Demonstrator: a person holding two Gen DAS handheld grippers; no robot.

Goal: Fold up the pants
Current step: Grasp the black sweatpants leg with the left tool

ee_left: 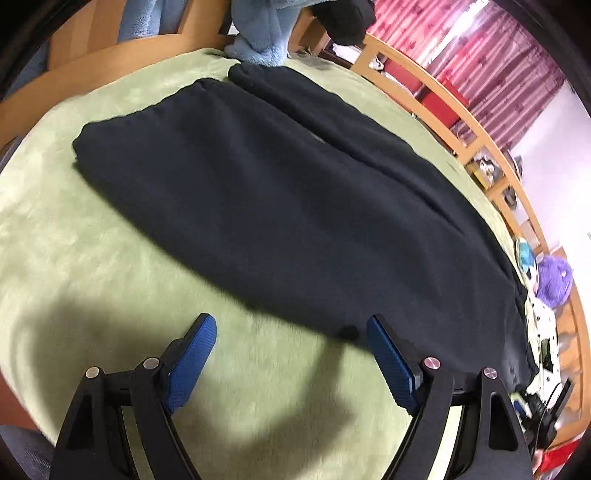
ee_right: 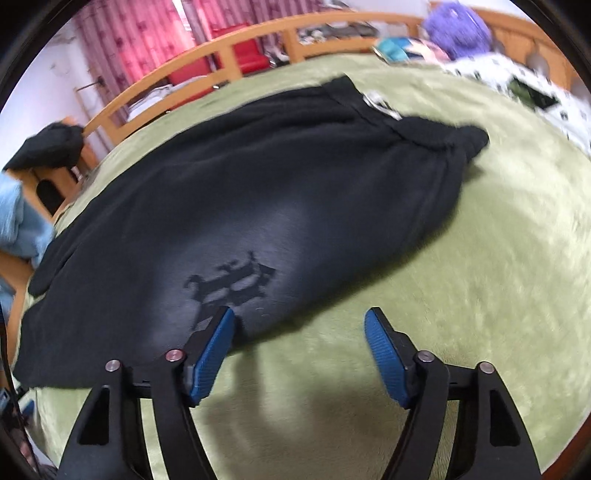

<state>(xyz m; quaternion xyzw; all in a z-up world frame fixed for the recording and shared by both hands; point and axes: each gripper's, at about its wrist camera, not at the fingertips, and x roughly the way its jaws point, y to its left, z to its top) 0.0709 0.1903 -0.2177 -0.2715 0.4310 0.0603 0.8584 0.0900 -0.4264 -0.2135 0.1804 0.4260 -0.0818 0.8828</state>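
Black fleece pants [ee_left: 280, 192] lie flat on a green blanket [ee_left: 66, 258], folded lengthwise with one leg over the other. In the right wrist view the pants [ee_right: 258, 192] show the waistband at the far right with a small metal clip. My left gripper [ee_left: 291, 325] is open and empty, hovering over the blanket just short of the pants' near edge. My right gripper [ee_right: 299, 317] is open and empty above the pants' near edge; its left finger [ee_right: 212, 354] is over the fabric.
A wooden bed rail [ee_left: 436, 96] runs along the far side, with pink curtains [ee_left: 461, 40] behind. A light blue towel [ee_left: 262, 33] and a dark garment [ee_right: 48, 146] lie beyond the pants. A purple plush toy [ee_right: 458, 27] and patterned bedding [ee_right: 532, 88] sit by the waistband end.
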